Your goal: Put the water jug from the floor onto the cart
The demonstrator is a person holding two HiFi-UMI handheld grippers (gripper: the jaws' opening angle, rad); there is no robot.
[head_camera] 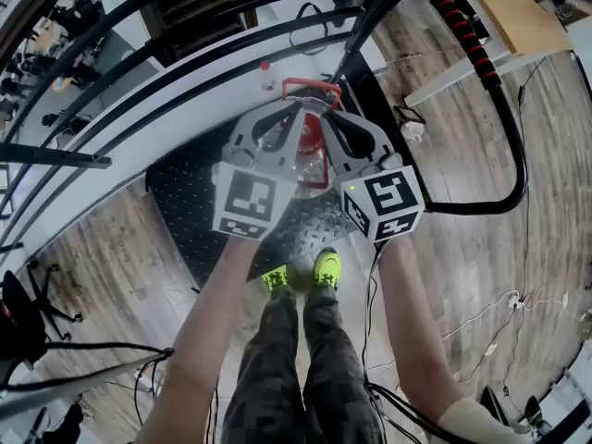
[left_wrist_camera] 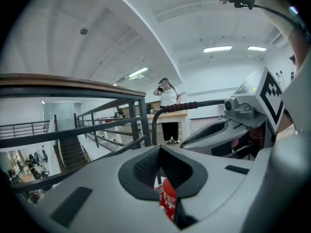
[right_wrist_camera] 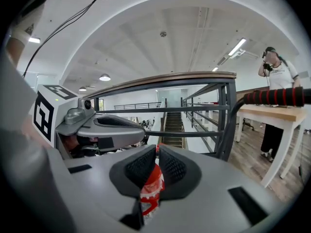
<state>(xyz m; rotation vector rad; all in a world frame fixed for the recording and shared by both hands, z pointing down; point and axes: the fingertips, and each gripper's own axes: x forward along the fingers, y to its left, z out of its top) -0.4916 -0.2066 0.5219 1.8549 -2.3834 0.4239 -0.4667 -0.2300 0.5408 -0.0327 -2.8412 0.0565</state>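
In the head view the water jug [head_camera: 311, 160], clear with a red label and a red carry handle [head_camera: 311, 85], hangs between both grippers over the black studded cart deck [head_camera: 185, 202]. My left gripper [head_camera: 294, 109] and right gripper [head_camera: 326, 112] meet side by side at the jug's top, each shut on a red part of it. The left gripper view shows its pads [left_wrist_camera: 146, 166] closed with the red jug part [left_wrist_camera: 168, 200] pinched below them. In the right gripper view the pads [right_wrist_camera: 172, 168] clamp the same red-and-white piece [right_wrist_camera: 150, 186]. The jug's base is hidden.
The cart's black push bar with a red grip [head_camera: 470, 37] curves round the right side. Black railings [head_camera: 139, 81] run across the upper left, above a stairwell. A wooden table [head_camera: 509, 7] stands at the top right. A person [left_wrist_camera: 167, 110] stands beyond it. Cables [head_camera: 481, 326] lie on the wood floor.
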